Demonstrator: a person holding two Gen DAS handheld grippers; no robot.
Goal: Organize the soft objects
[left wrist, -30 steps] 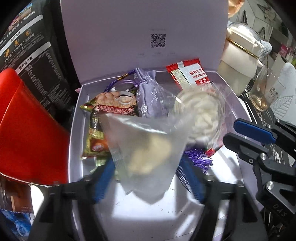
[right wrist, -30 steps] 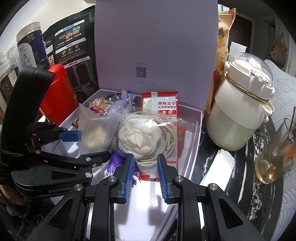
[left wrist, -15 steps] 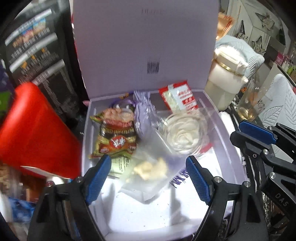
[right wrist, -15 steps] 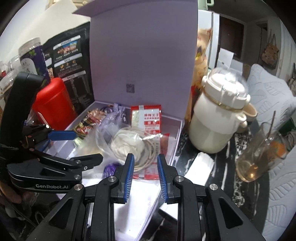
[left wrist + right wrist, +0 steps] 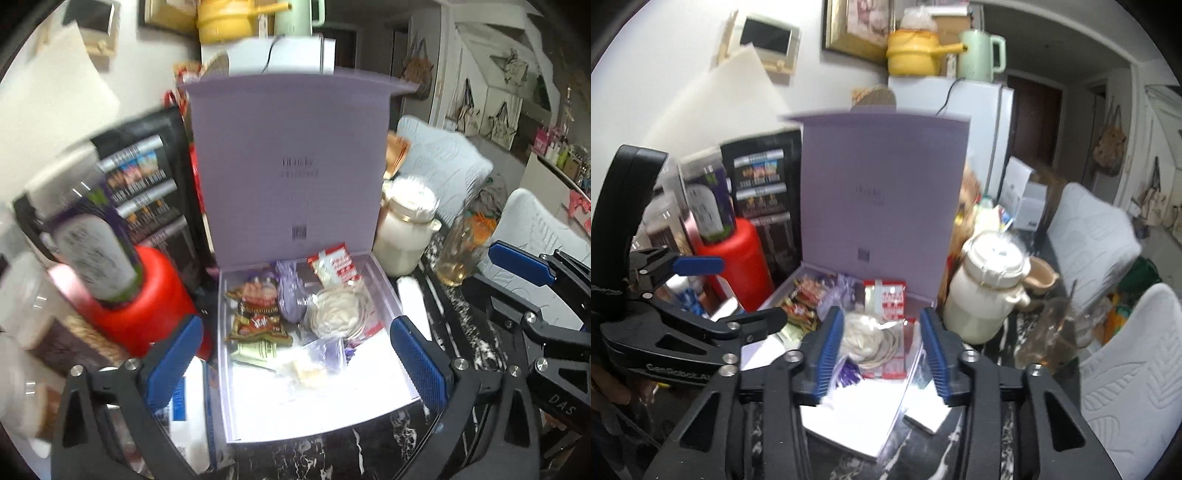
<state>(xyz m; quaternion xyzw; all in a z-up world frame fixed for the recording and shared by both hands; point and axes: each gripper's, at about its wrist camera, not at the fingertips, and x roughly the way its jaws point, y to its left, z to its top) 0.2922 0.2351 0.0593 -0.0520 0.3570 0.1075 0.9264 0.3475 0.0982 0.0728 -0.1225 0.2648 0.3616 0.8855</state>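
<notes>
From the left wrist, the left claw (image 5: 295, 354) is opening wide and empty above the lilac box (image 5: 236, 406), where the clear pouch (image 5: 314, 363) lies with the snacks; from the right wrist, the right claw (image 5: 882, 354) is also opening, empty, so the packing looks nearly done.

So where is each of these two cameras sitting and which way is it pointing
Left wrist: on the left claw, looking down and forward into the open lavender box; its blue pads, opening and empty, plus the right claw at right.
Right wrist: on the right claw, facing the same box from further right; jaws opening and empty, left claw at left.
Shared: box, red canister, cream jar.
</notes>
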